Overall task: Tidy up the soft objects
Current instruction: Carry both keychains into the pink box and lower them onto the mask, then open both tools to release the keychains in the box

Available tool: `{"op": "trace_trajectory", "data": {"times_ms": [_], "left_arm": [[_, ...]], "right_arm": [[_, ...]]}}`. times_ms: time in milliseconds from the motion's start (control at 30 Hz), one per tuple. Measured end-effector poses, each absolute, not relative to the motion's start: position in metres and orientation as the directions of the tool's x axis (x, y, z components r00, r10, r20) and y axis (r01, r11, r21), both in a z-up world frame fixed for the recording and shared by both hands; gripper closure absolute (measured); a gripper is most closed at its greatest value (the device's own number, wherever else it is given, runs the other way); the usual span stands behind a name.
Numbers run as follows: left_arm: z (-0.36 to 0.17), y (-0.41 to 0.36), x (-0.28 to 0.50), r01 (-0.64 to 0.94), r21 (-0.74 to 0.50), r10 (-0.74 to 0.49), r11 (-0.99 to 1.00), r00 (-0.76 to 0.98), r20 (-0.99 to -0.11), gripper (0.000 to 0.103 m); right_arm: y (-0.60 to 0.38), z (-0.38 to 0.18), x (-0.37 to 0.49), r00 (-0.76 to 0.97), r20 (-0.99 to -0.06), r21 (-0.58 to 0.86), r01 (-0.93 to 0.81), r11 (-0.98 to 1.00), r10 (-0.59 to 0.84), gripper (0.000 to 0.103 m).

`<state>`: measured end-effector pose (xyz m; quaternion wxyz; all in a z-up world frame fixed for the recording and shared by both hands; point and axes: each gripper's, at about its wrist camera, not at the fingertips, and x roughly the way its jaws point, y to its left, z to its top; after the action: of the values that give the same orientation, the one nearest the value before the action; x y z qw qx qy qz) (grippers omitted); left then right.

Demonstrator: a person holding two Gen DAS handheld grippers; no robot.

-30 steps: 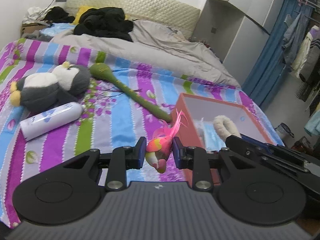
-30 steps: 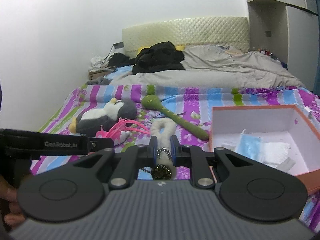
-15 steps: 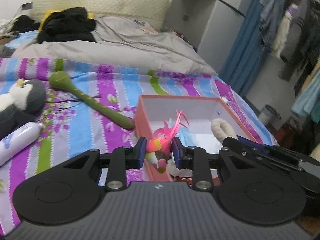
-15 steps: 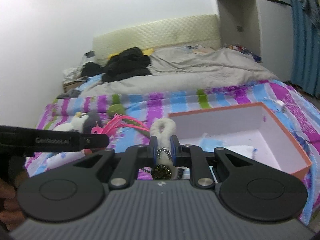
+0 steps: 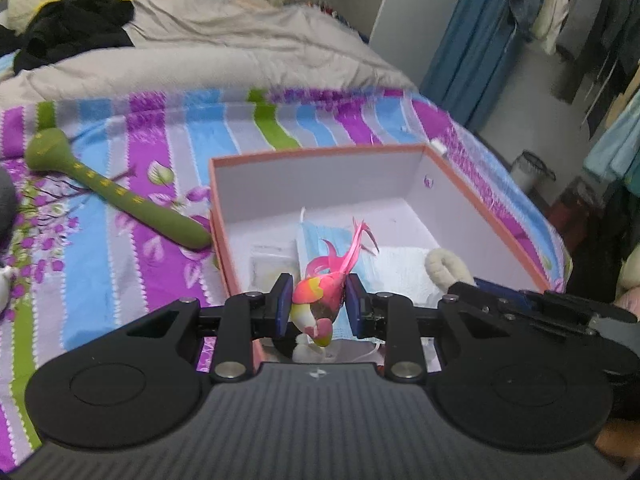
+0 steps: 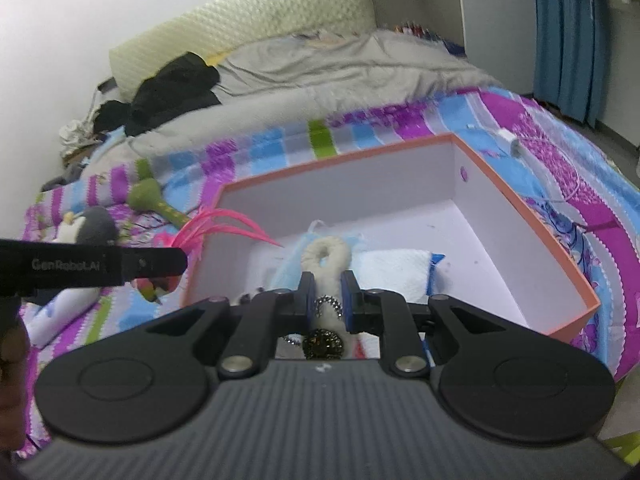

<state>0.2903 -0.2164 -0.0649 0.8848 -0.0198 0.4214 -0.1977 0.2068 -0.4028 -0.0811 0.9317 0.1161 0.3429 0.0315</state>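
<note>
Feathers in pink are trailing from the toy bird (image 5: 320,294) that the left tongs (image 5: 318,308) are clamping by the body, both blue pads pressing on its sides, beak hanging down. The bird is hanging over the near left part of the orange box (image 5: 316,153), above the box floor and not resting on it. In the right wrist view the same bird (image 6: 192,240) is showing at the box's left wall, behind the black bar of the left tongs (image 6: 164,276).

The right tongs (image 6: 326,304) are gripping a cream fluffy loop (image 6: 326,254) with a beaded ring and a dark round ornament below it; the jaws are standing narrow, closed on the loop's stem. The loop is hanging over the near middle of the box (image 6: 532,208). In the left wrist view it (image 5: 440,268) is sitting just right of the bird.

Inside the box a blue face mask (image 5: 316,240) and a white folded tissue (image 6: 396,266) are lying on the floor.

The box is sitting on the striped bedspread (image 5: 160,160). A green long-handled plush (image 5: 108,192) is lying left of the box, its end touching the box wall. A grey and white plush penguin (image 6: 86,226) is lying farther left. A grey duvet (image 5: 220,52) and black clothing (image 5: 68,28) are covering the far part of the bed.
</note>
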Motion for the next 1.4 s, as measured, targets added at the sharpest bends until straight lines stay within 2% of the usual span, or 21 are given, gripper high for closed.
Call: {"op": "trace_trajectory", "data": {"times_ms": [367,433,467,500,533,567,933,1400], "left_arm": [[-0.103,-0.246,0.336,0.354,-0.189,-0.353,0.916,0.487,-0.799,0.069],[-0.106,-0.250,0.339,0.352,-0.168,-0.332,0.921,0.481,-0.811,0.058],[-0.105,-0.250,0.339,0.349,-0.165,-0.328,0.922,0.485,-0.811,0.046],[-0.104,-0.250,0.338,0.348,-0.164,-0.328,0.923,0.489,-0.808,0.038],[-0.103,-0.249,0.337,0.349,-0.167,-0.332,0.922,0.495,-0.803,0.037],[-0.100,-0.249,0.335,0.351,-0.168,-0.337,0.921,0.503,-0.796,0.037],[-0.054,-0.229,0.305,0.361,-0.149,-0.343,0.921,0.567,-0.749,0.037],[0.014,-0.195,0.231,0.383,-0.177,-0.398,0.907,0.635,-0.662,0.037]], "right_arm": [[-0.424,-0.119,0.247,0.705,-0.694,0.263,0.057,0.963,0.148,0.084],[-0.426,-0.123,0.251,0.702,-0.698,0.261,0.064,0.963,0.142,0.084],[-0.428,-0.124,0.252,0.700,-0.700,0.264,0.069,0.962,0.142,0.079],[-0.429,-0.125,0.254,0.699,-0.702,0.265,0.076,0.961,0.138,0.066],[-0.430,-0.126,0.255,0.696,-0.706,0.261,0.083,0.962,0.131,0.061],[-0.431,-0.125,0.255,0.694,-0.710,0.256,0.093,0.962,0.121,0.054],[-0.427,-0.095,0.233,0.744,-0.657,0.266,0.080,0.961,0.120,0.056],[-0.407,-0.013,0.168,0.842,-0.533,0.258,0.061,0.964,0.090,0.056]]}}
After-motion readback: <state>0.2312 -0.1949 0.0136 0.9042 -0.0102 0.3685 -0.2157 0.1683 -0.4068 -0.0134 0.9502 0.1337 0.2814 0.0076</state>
